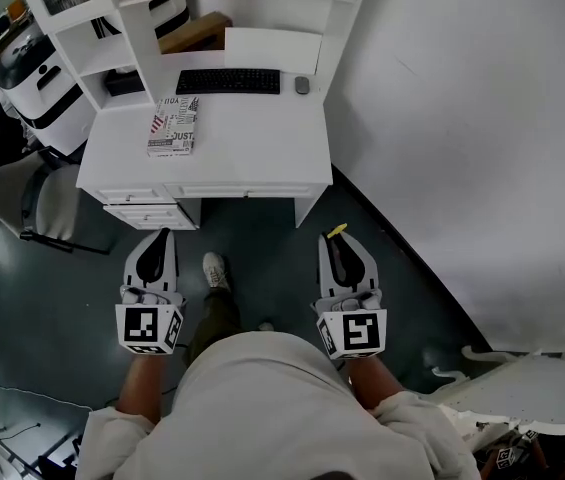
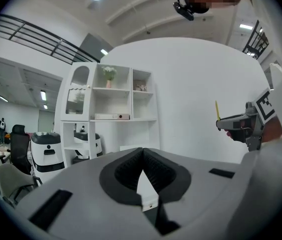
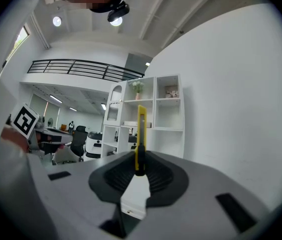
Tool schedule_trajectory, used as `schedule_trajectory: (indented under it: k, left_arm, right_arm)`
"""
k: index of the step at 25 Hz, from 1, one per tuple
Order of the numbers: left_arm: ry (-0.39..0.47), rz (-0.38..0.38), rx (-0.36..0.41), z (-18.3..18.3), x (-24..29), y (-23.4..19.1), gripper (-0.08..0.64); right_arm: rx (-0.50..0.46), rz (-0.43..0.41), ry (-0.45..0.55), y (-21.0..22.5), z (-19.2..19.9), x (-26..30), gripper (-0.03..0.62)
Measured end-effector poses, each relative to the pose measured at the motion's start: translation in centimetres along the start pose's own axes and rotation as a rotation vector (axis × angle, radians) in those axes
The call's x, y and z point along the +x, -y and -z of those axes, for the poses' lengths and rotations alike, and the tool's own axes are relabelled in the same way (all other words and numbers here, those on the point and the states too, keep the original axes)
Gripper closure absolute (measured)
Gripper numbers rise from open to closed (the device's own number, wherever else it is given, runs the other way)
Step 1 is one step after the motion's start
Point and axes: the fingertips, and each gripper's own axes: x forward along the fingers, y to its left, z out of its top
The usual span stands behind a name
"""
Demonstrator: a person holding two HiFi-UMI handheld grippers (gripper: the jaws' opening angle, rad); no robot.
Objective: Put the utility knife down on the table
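Yellow knife (image 3: 141, 129) stands upright, clenched near its lower end in the jaws of the right gripper (image 1: 334, 243), which is held level in the air short of the white counter (image 1: 252, 143) and well apart from it. The left gripper (image 1: 162, 238) has its jaws pressed together on nothing. To do this well, I judge the right should reach the bare counter beside the book (image 1: 172, 126), clear of the keyboard (image 1: 228, 81), sink until the knife rests, and only then loosen.
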Motion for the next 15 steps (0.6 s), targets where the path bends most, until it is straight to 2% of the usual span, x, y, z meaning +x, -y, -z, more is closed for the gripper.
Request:
schedule_trajectory:
  k: [5, 15]
  left_arm:
    - [0.0, 0.026, -0.018, 1.0, 4.9, -2.2, 0.559]
    - [0.001, 0.083, -0.024, 0.7, 16.6, -8.6, 0.56]
  right_arm:
    - [-0.016, 0.02, -0.015, 0.7, 0.2, 4.7, 0.529]
    - [-0.031, 0.085, -0.064, 2.5, 0.6, 16.7, 0.529]
